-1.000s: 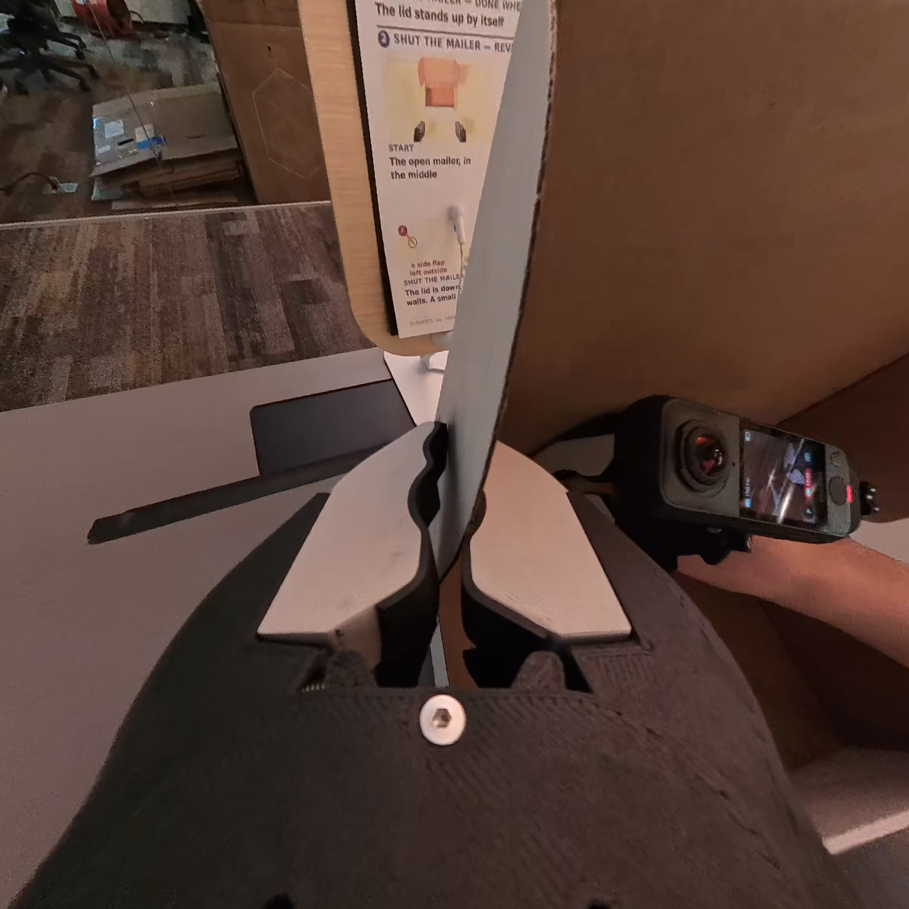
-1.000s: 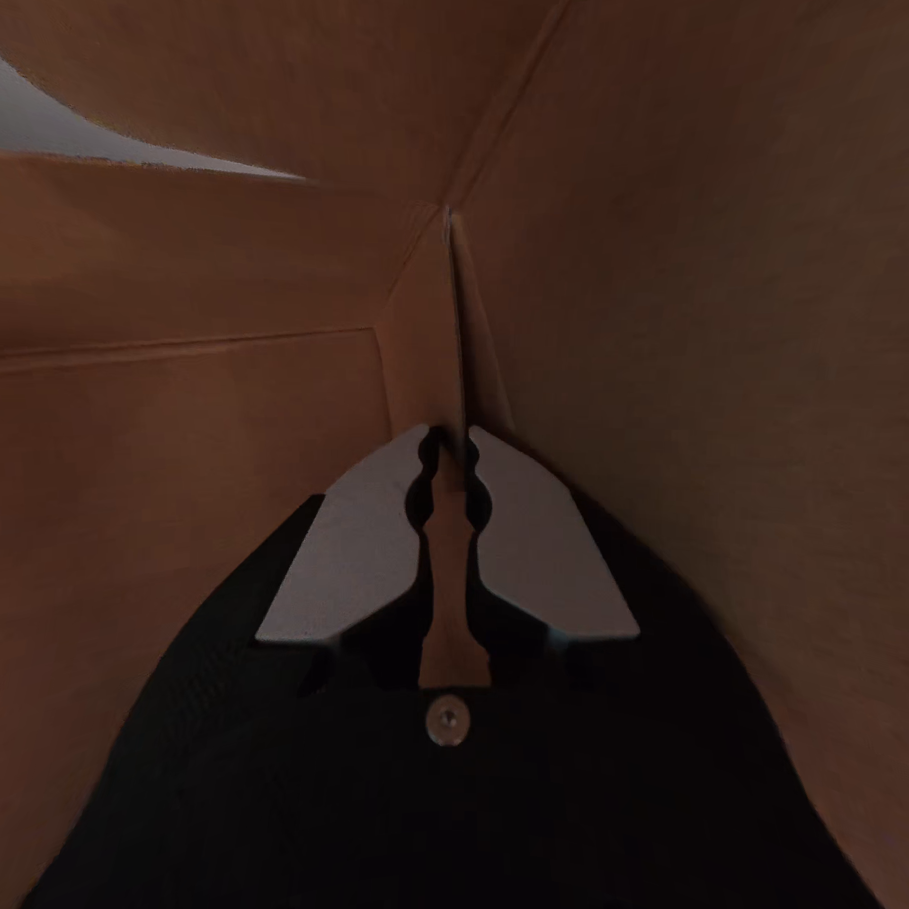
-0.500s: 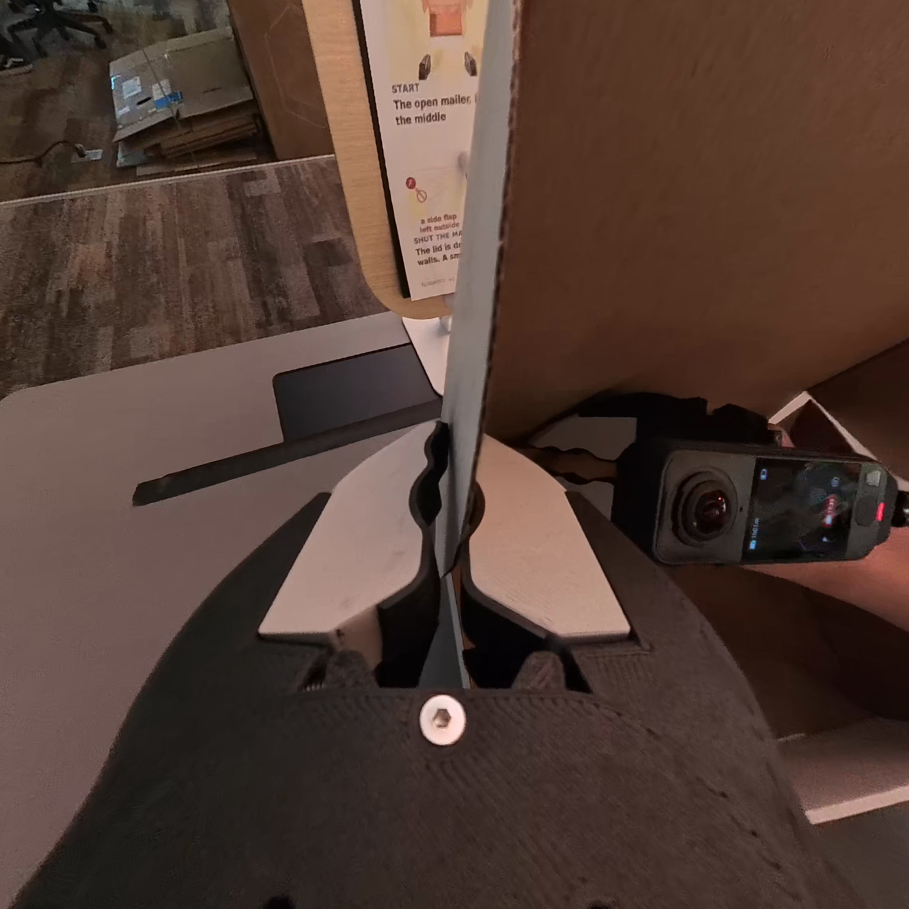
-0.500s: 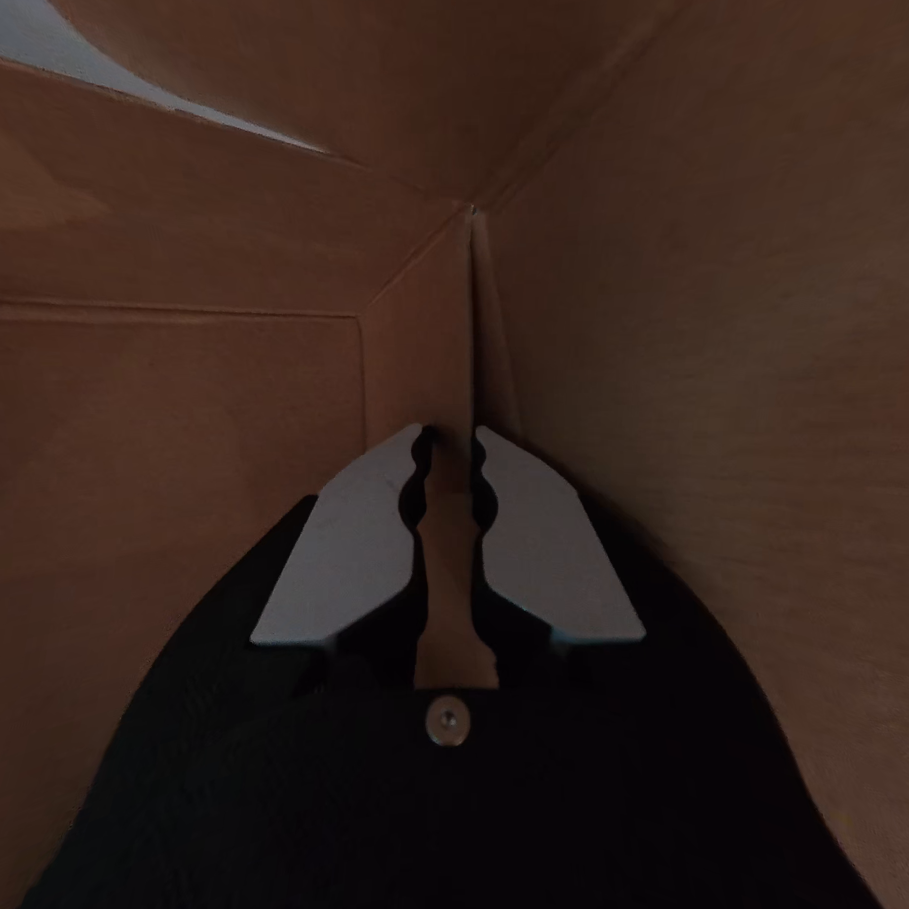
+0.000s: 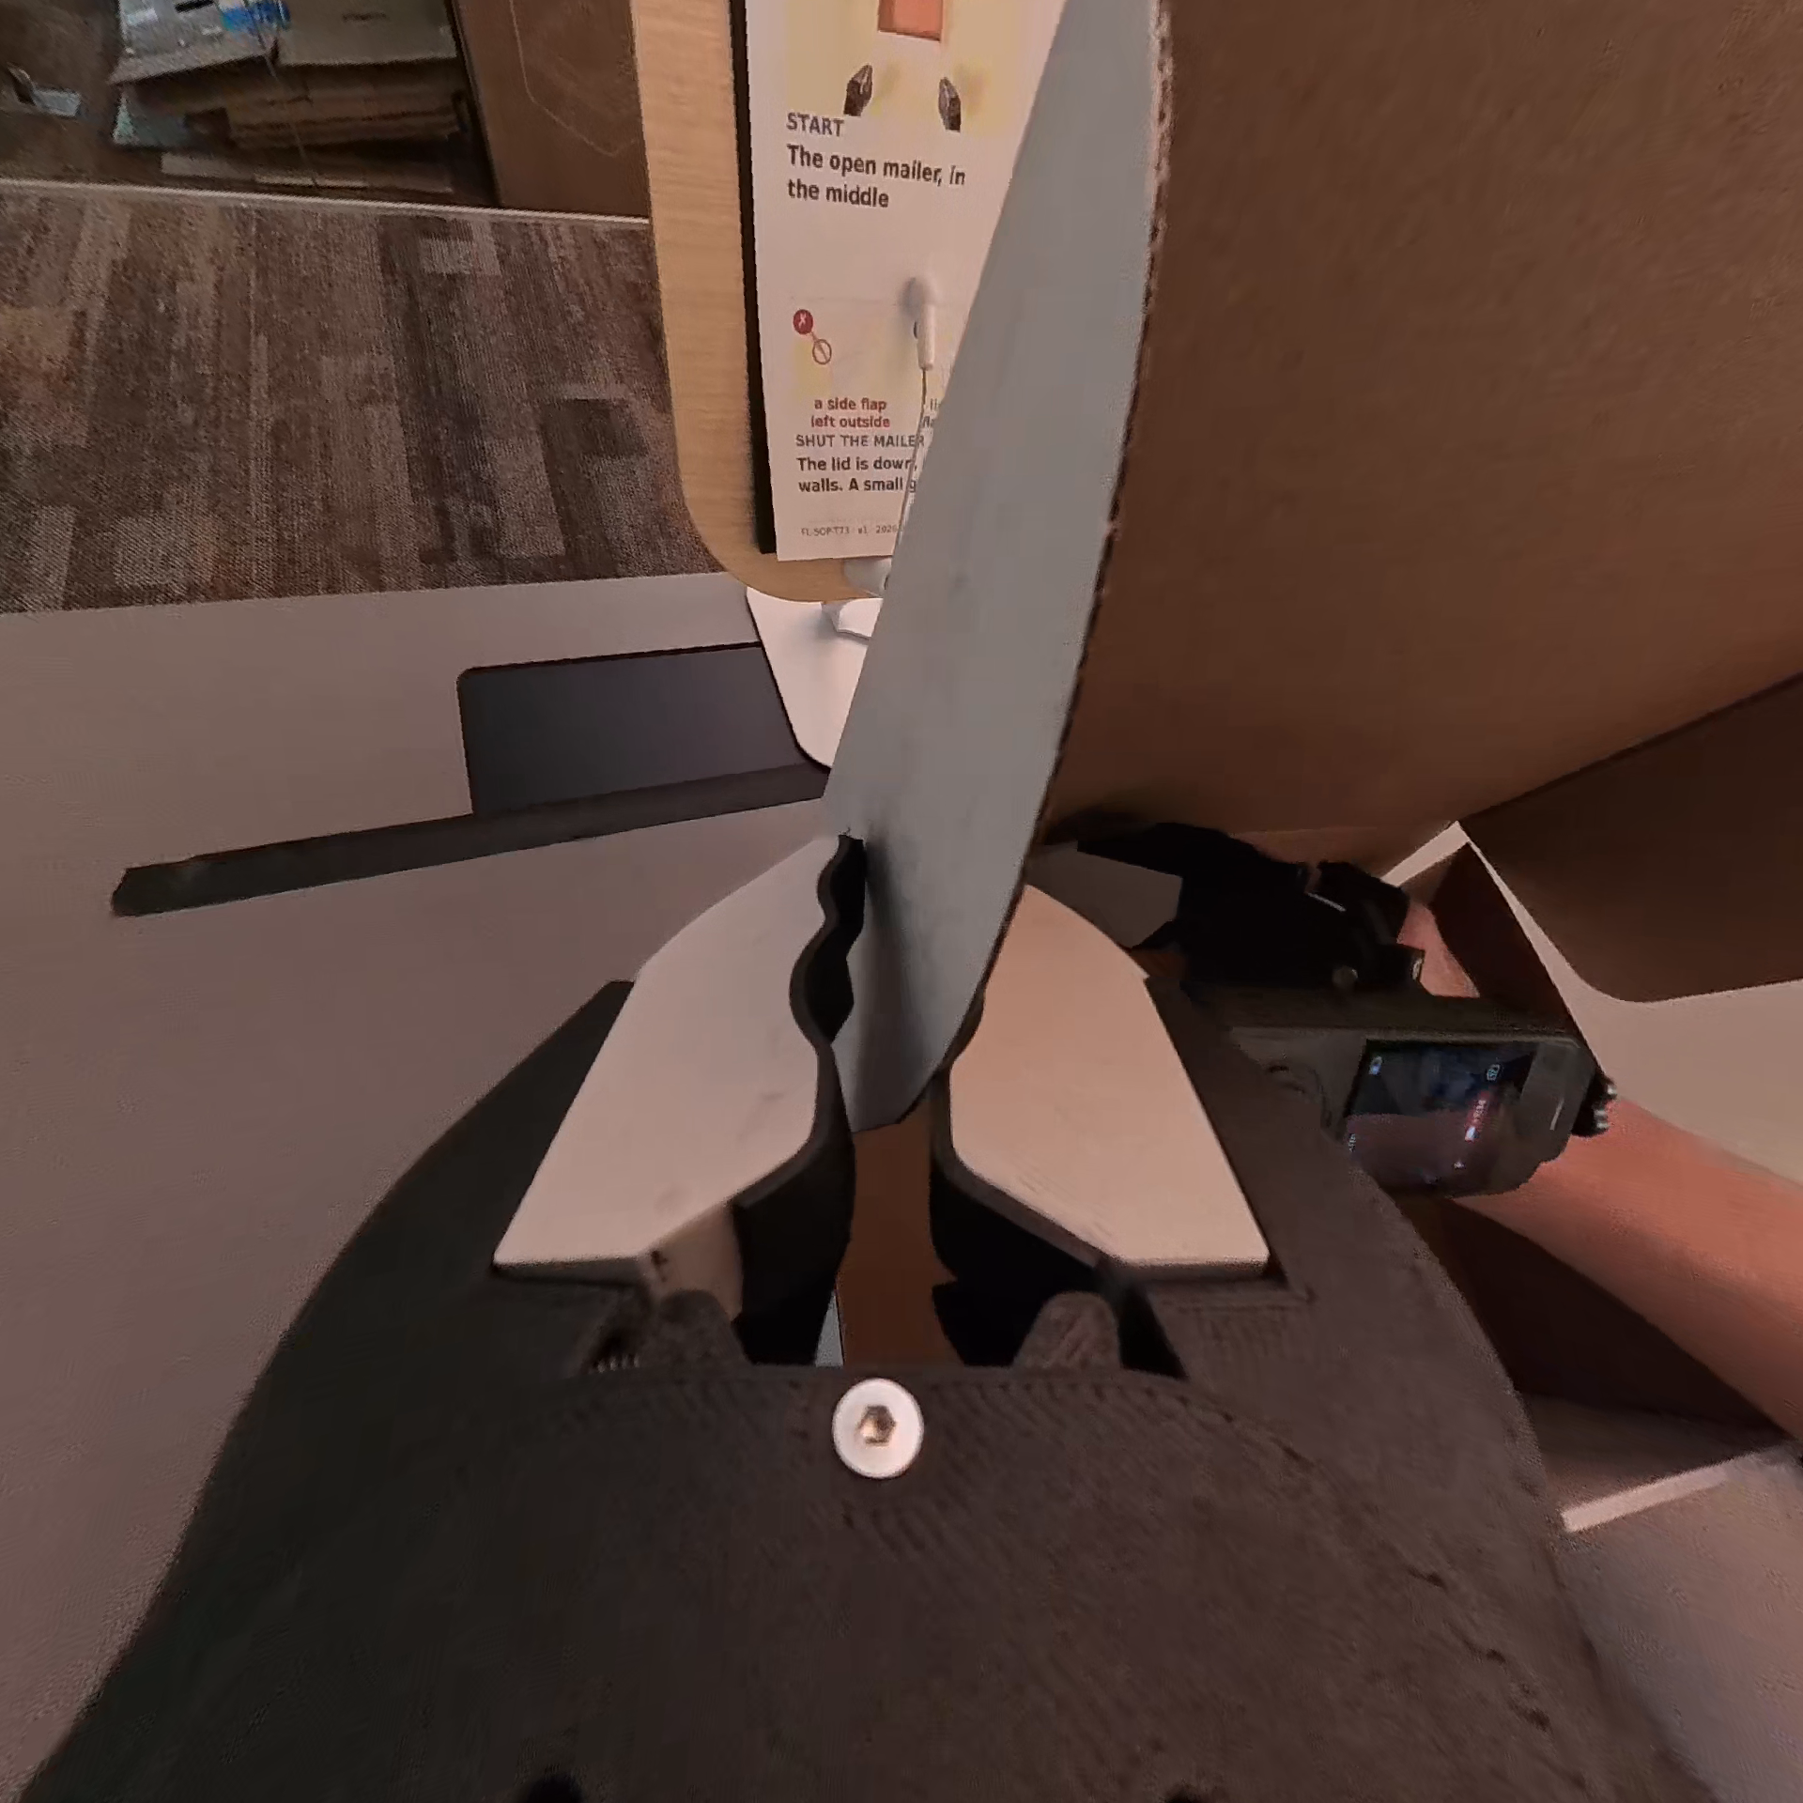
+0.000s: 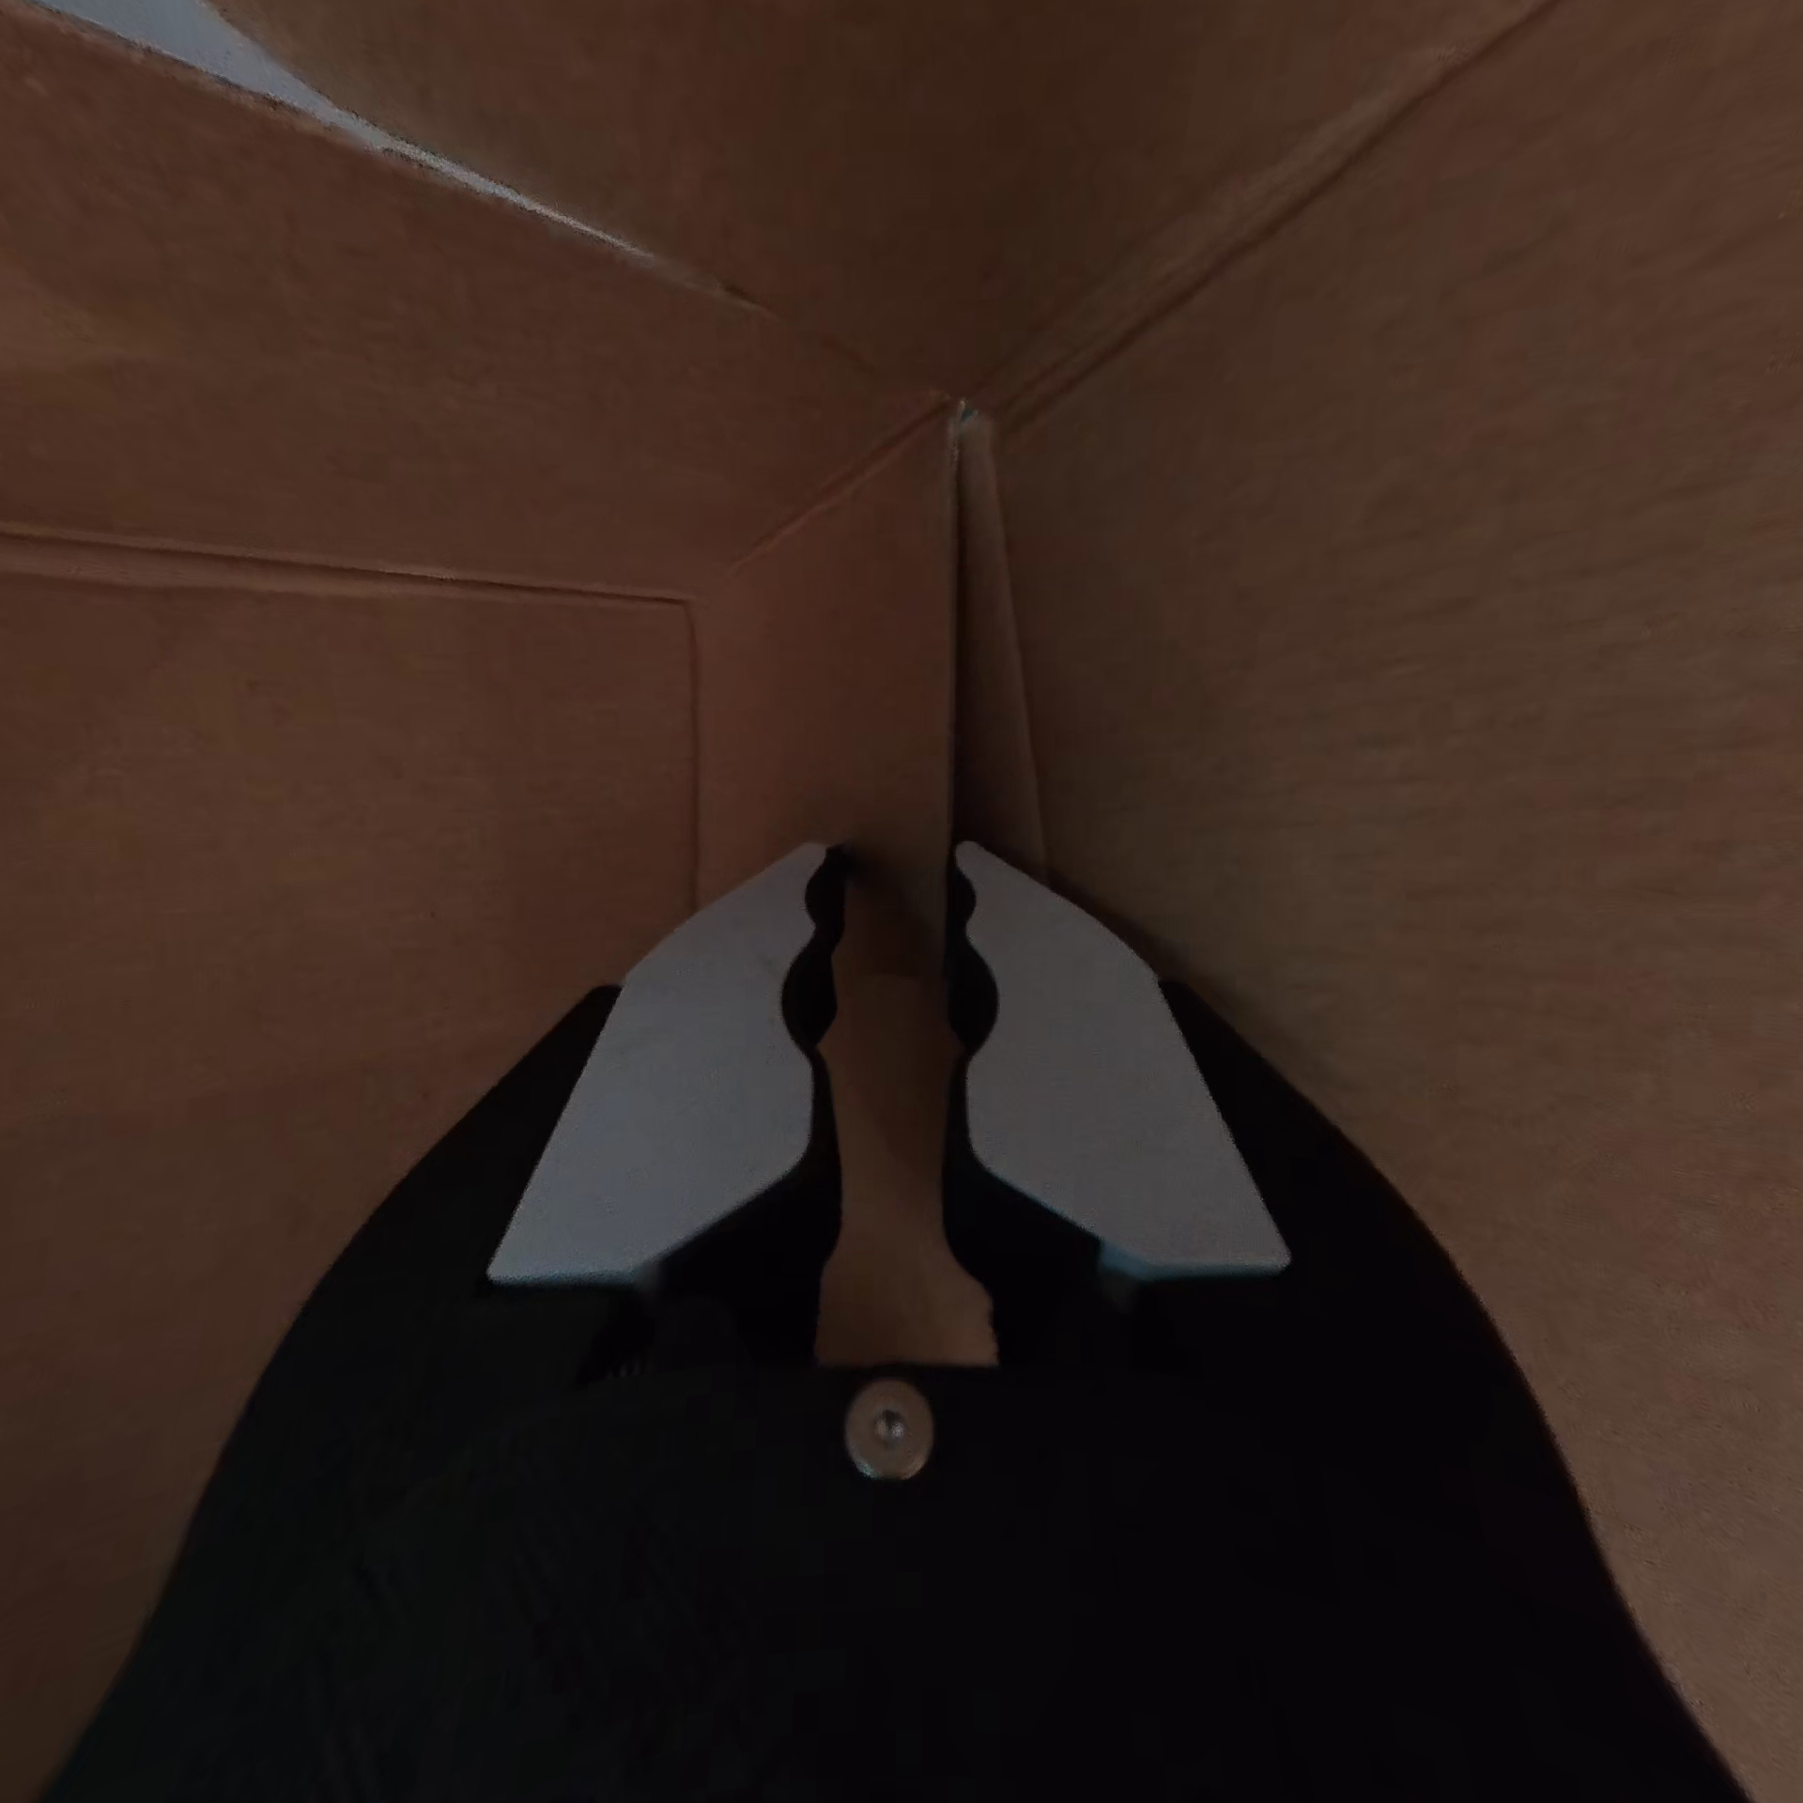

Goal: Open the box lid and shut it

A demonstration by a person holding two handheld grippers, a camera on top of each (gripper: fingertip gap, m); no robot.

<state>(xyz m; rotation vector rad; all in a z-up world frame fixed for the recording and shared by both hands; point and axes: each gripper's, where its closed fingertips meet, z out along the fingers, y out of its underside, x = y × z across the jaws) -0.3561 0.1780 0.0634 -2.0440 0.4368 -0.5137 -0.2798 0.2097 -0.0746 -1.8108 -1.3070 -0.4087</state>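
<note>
The cardboard box lid [image 5: 1415, 390] stands raised, brown inside and grey outside. Its grey flap [image 5: 976, 683] runs down between the fingers of my left gripper [image 5: 927, 878]. The jaws are slightly apart and the flap sits tilted and loose between them, its tip partway down the jaws. My right gripper [image 6: 898, 859] is inside the dark box, under the lid. It is slightly open around the thin edge of a side flap [image 6: 961, 683] in the box corner. The right gripper also shows in the left wrist view [image 5: 1268, 917], reaching under the lid.
The box stands on a grey table [image 5: 244, 976] with a dark slot plate [image 5: 624, 722]. A wooden board with a printed instruction sheet [image 5: 859, 293] stands behind. The person's forearm [image 5: 1659, 1220] lies across the box opening at the right. Carpet floor and flat cardboard lie beyond.
The right jaws have widened around the side flap's edge. The left jaws have parted a little, and the lid flap has tilted and slid outward between them. The right gripper has shifted under the lid.
</note>
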